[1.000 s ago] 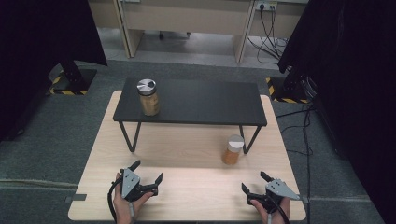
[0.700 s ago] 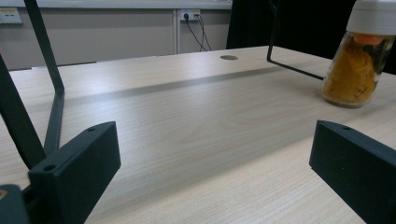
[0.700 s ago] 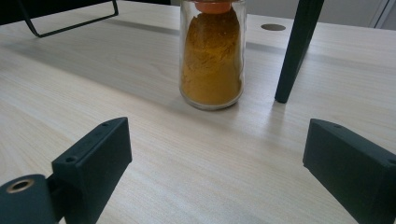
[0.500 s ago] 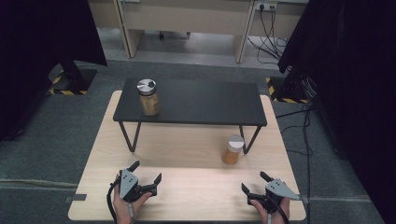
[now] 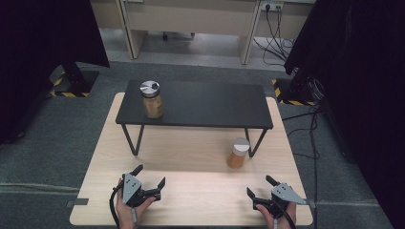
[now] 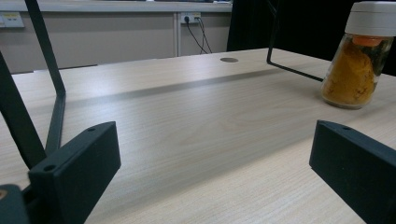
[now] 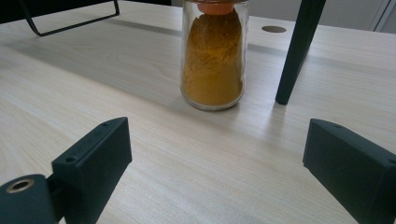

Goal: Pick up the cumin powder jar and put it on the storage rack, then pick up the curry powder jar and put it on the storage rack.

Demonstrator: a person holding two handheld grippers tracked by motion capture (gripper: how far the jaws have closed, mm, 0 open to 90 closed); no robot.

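Left gripper [image 5: 149, 184]: jaws spread wide, nothing btwn them; rests at the near-left edge of the table [image 5: 191, 200], held by a hand [image 5: 128, 214]. Right gripper [image 5: 261, 187]: jaws likewise apart and empty, at the near-right edge; bare wood lies btwn both pairs of jaws in the gripper views.

Nearest obj.: a glass jar w/ white lid [image 5: 238, 152], filled w/ orange-yellow powder, upright on the tabletop, well ahead of the right gripper and apart from it. Path from right jaws to jar is open wood. Just beside the jar, on its right in the right gripper view, stands a black leg [image 7: 297, 51] of the shelf.

Black shelf [image 5: 210, 107]: low, flat-topped, on thin metal legs, spans the far half of the table. A second jar w/ metal lid [image 5: 152, 99], pale brownish contents, stands upright on the shelf's left end; contents approx. granular, though too small to tell.

Surface: light wood-grain tabletop, w/ a round cable hole [image 6: 229, 59] near the far edge. Room: grey carpet floor, black curtains [image 5: 43, 43] left and right, beige desks at the back w/ wall sockets and hanging cables [image 5: 274, 28].
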